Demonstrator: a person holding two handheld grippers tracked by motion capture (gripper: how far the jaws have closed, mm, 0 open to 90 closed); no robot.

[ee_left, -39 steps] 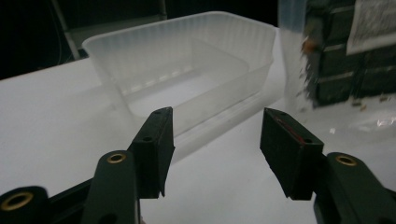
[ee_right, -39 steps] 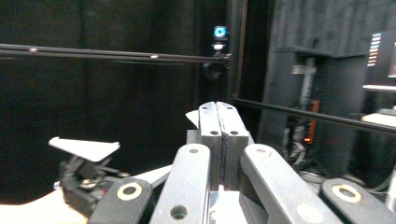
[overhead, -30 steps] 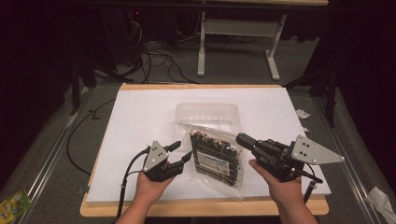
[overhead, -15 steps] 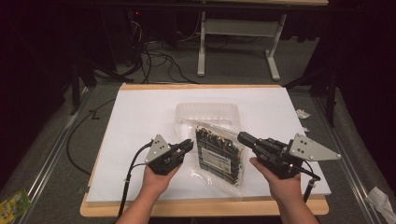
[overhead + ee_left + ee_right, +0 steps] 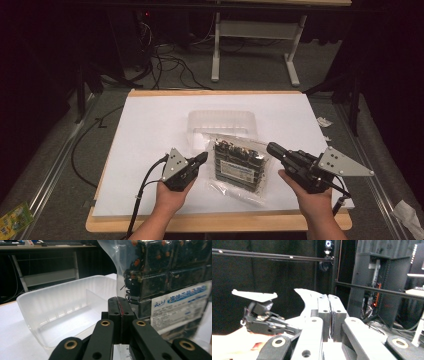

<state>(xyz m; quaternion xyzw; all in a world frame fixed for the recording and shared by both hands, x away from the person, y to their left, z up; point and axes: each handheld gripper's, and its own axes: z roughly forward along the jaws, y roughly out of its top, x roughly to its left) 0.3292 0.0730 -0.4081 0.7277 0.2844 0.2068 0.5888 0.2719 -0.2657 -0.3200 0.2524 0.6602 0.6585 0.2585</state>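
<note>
The left gripper has just been closing and now pinches the left edge of the clear bag, lifted near the table's middle. The right gripper clamps its right edge. An empty plastic tray sits just beyond.

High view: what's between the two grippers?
The clear plastic bag of dark dried contents with a printed label lies between the left gripper and right gripper; each is shut on one of its edges.
</note>
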